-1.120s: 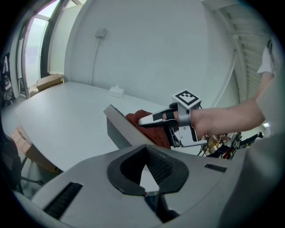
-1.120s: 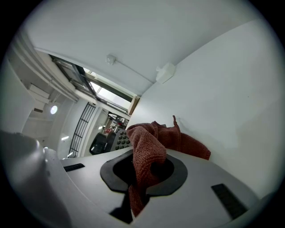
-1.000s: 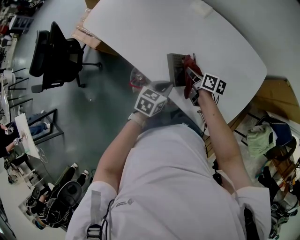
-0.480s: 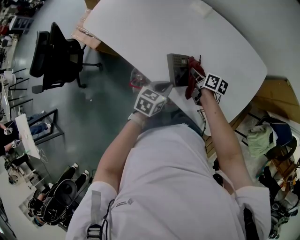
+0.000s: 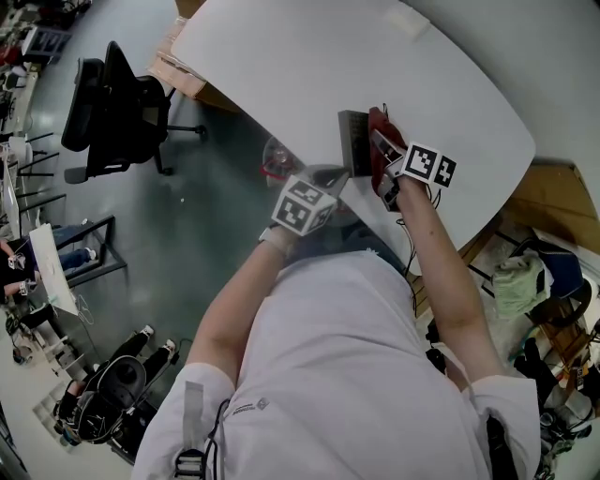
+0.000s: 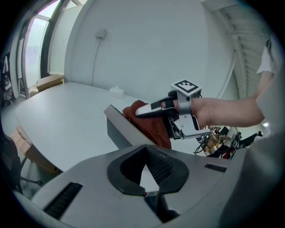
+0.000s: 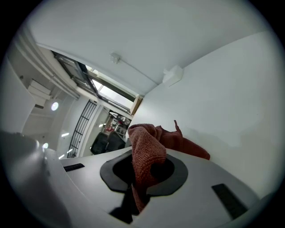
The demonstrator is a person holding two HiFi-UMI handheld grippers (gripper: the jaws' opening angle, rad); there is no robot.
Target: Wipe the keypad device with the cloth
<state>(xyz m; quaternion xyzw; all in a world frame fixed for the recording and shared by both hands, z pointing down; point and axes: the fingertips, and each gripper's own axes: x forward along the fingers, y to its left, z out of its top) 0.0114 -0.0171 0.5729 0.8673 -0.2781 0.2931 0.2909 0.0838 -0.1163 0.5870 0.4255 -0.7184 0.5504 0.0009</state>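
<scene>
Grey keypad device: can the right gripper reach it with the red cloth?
Likely yes: the red cloth in the right gripper lies against the tilted grey keypad device, nothing between.

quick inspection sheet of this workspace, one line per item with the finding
surface: white table, rounded end
job's things: keypad device tilted up off the table; red cloth lying against its upper face
clutter: small white box near the table's far edge
grippers: left tongs closed on the device's near edge; right tongs closed on the cloth
cables: loose wire bundle under the right tongs
surroundings: black office chair on the grey floor; cardboard beside the table
</scene>
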